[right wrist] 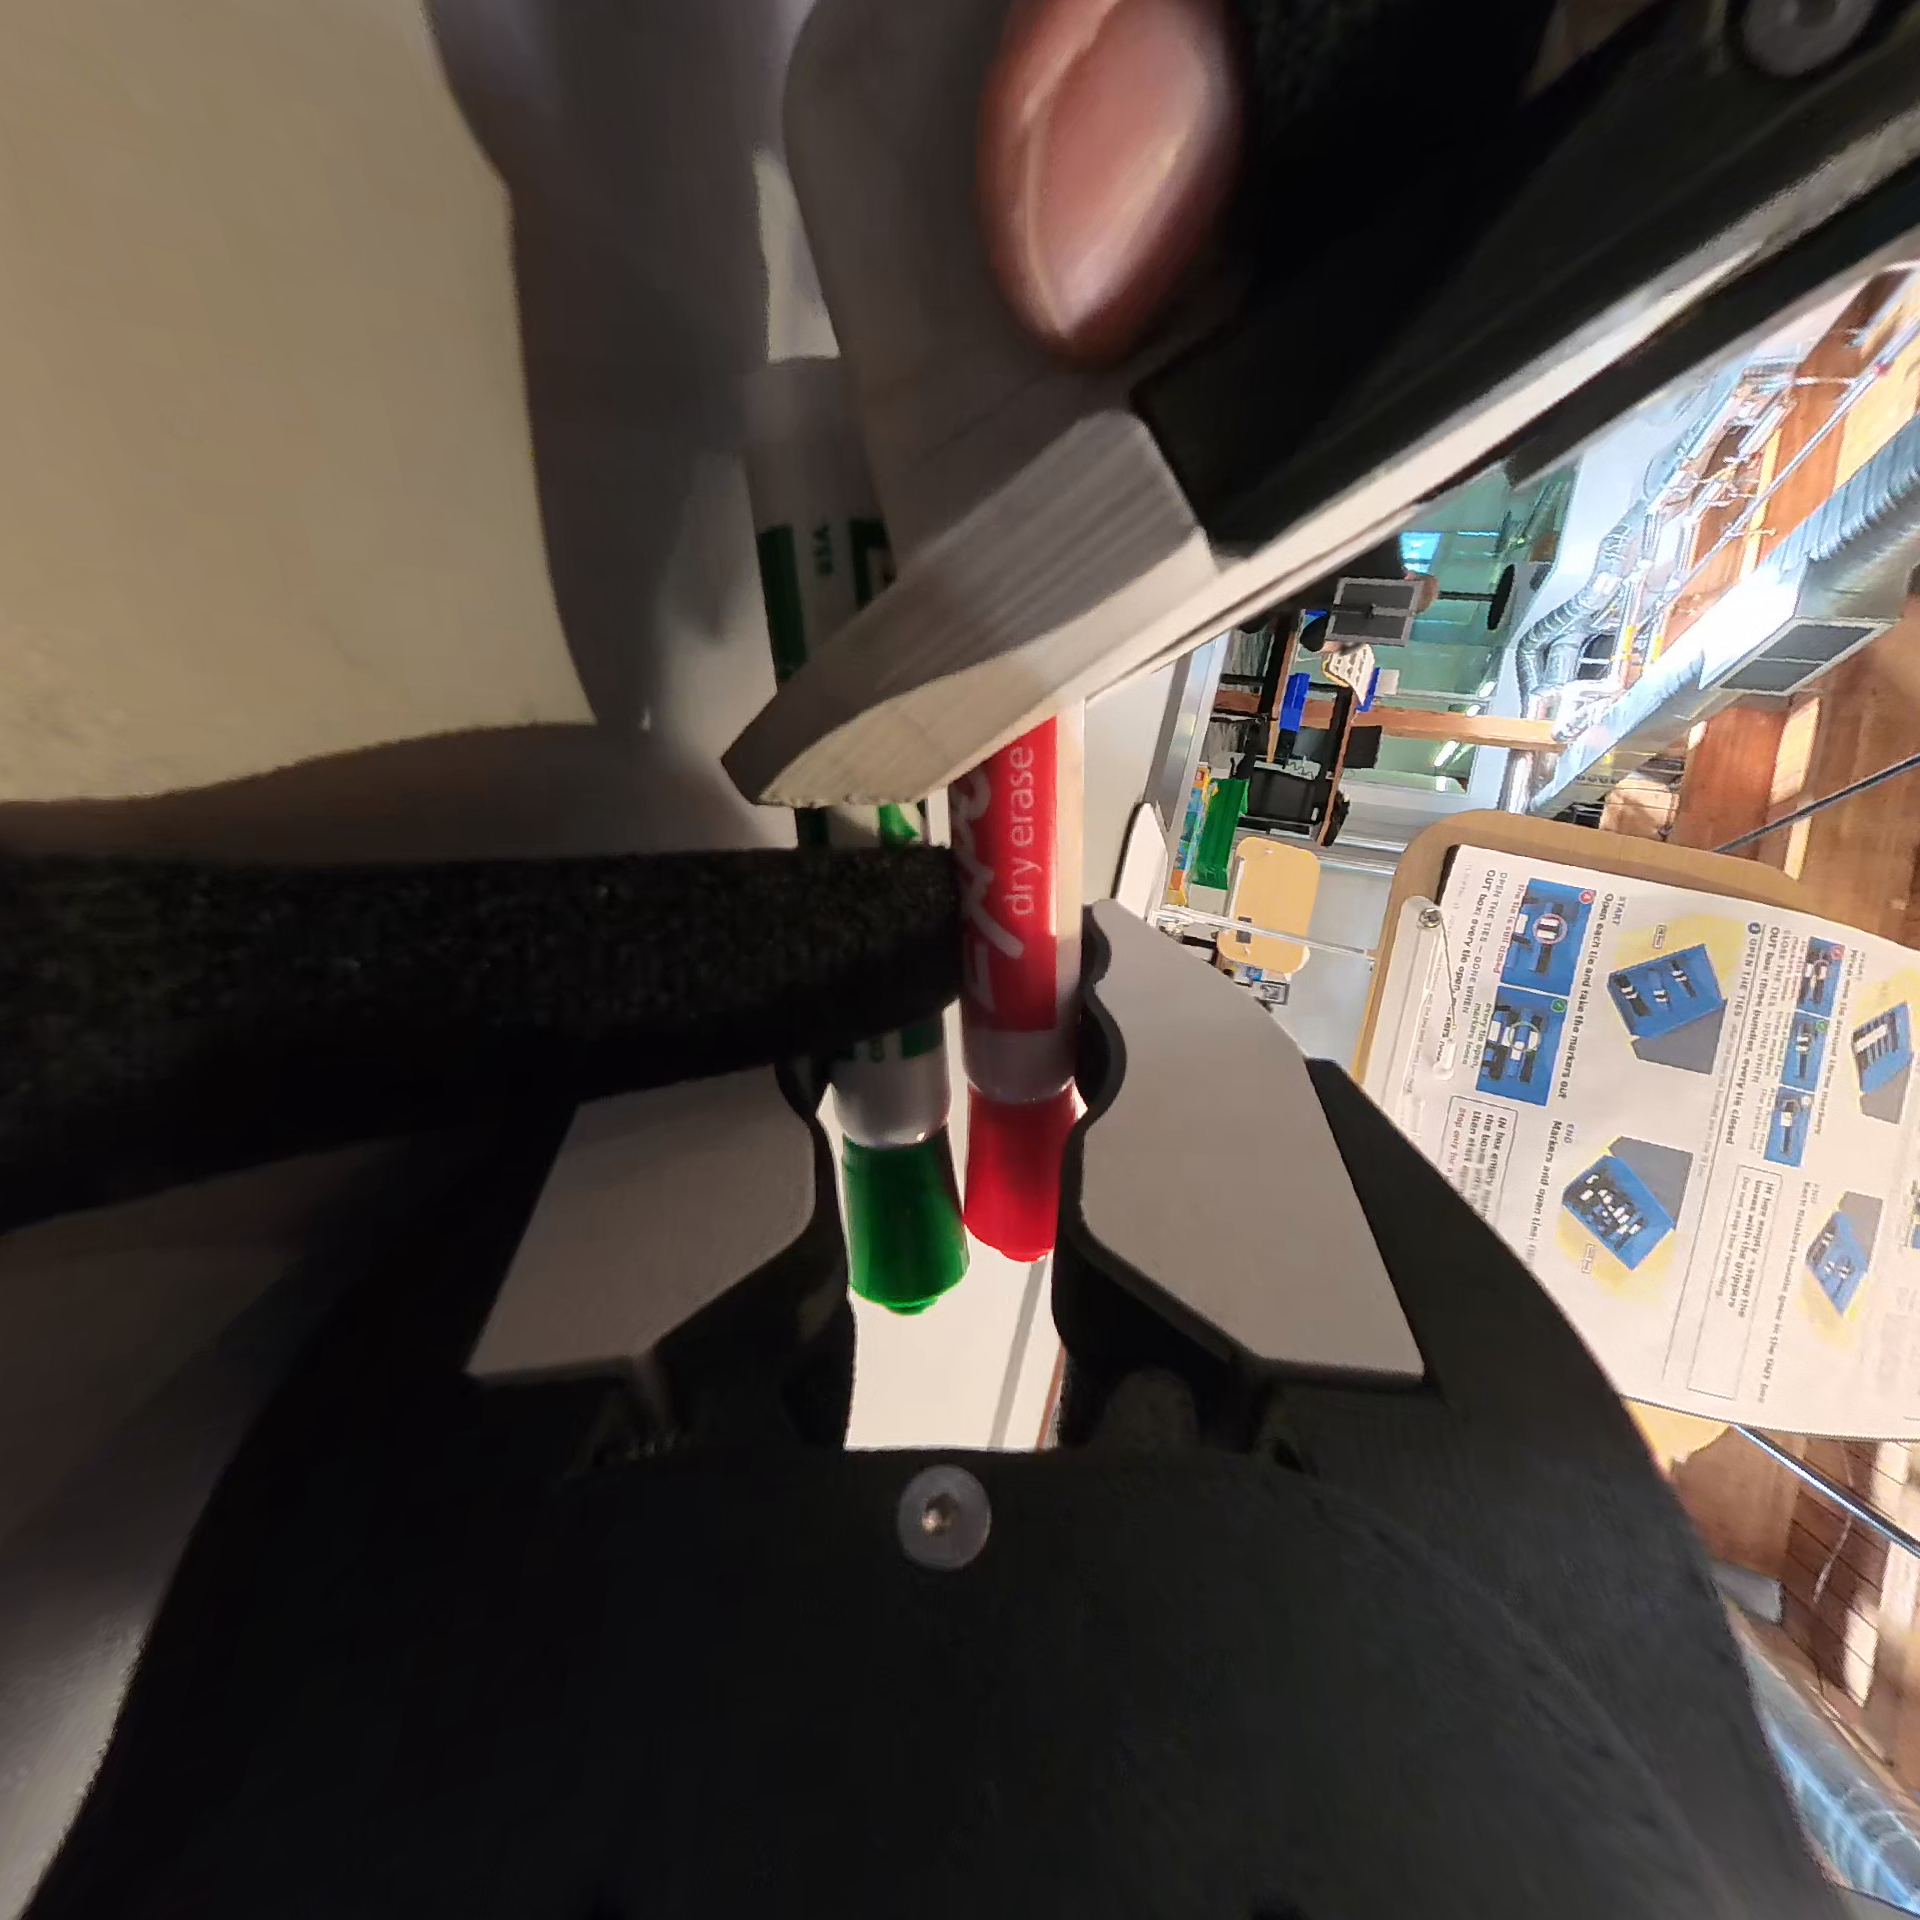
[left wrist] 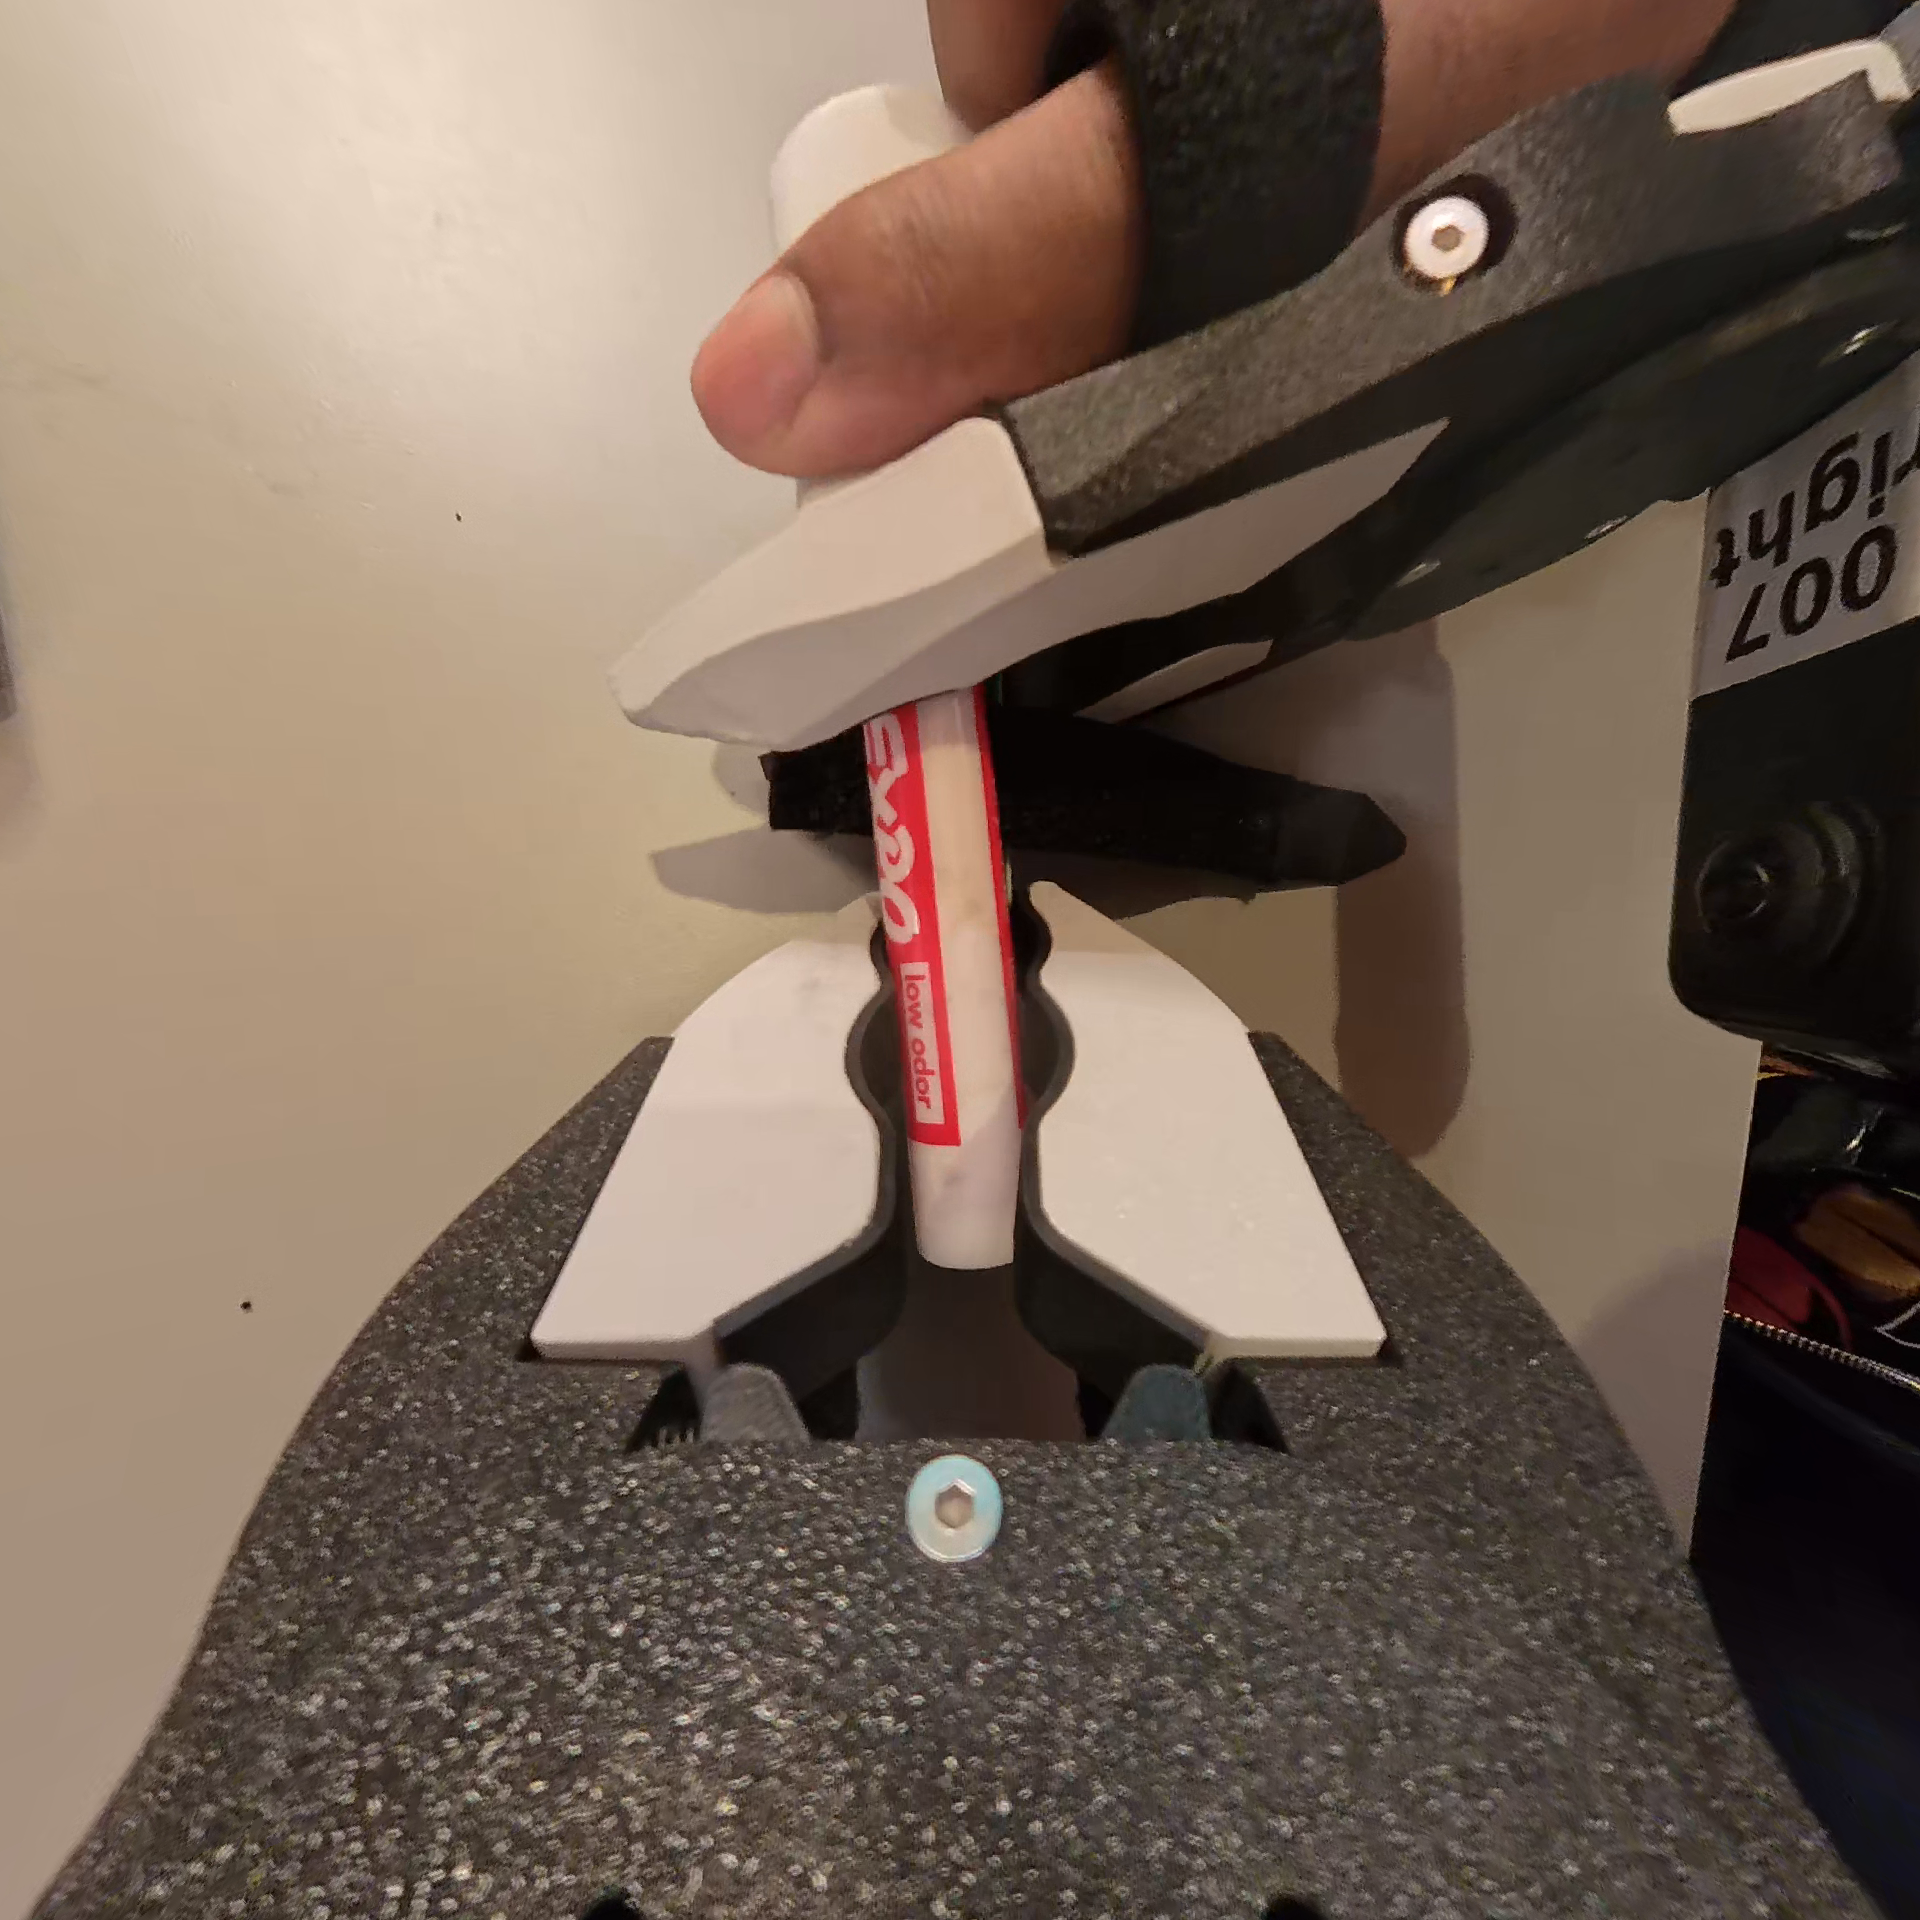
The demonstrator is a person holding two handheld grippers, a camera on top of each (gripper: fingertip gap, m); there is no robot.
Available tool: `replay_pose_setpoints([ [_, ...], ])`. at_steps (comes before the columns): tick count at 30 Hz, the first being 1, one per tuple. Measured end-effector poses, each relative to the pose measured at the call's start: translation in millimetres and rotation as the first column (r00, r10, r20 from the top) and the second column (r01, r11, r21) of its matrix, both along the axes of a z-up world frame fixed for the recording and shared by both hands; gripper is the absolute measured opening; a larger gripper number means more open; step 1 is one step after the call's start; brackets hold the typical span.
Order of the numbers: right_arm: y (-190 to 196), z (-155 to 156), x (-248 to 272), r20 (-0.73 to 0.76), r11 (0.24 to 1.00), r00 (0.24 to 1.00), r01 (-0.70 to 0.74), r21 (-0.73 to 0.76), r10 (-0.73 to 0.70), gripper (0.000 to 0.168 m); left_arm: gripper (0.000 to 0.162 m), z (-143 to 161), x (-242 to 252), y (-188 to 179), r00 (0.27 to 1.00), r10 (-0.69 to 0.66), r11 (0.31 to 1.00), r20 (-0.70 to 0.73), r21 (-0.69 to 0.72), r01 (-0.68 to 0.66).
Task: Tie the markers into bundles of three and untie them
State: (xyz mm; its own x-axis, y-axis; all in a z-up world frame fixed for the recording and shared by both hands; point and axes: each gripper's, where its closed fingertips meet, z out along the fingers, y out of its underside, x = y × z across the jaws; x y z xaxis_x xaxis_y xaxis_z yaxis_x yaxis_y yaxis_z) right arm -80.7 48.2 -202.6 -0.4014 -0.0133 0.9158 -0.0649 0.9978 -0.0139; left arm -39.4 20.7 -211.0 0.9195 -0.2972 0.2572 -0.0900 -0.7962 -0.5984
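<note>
Left wrist view, left hand-held gripper (left wrist: 951, 1049) clamped on red marker (left wrist: 951, 997), black strap (left wrist: 1091, 821) beyond.

a red marker (right wrist: 1013, 977) and a green marker (right wrist: 899, 1174) stand side by side, wrapped by a black strap (right wrist: 468, 966).

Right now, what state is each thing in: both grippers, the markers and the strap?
left gripper: shut on the red marker's plain end.
right gripper: shut on the bundle near the caps.
red marker: capped, held at both ends.
green marker: capped, beside the red one.
black strap: around the markers, tail sticking out sideways; fastening hidden.
</note>
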Motion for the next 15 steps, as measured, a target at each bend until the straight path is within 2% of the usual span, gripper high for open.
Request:
replay_pose_setpoints([
  [8, 2.7, -2.9, 1.7, 0.029, 1.000, 1.000, -0.009, -0.028, 0.010, 0.039, 0.019, -1.9, -2.2, 1.4, 1.000, 0.001, 1.000, -0.010, 0.003, -0.001],
  [15, 7.0, 3.8, -2.4, -0.030, 1.000, 0.999, 0.013, -0.015, -0.014, 0.046, 0.019, 5.3, -2.1, 4.0, 1.000, 0.014, 0.999, -0.002, 0.033, -0.014],
])
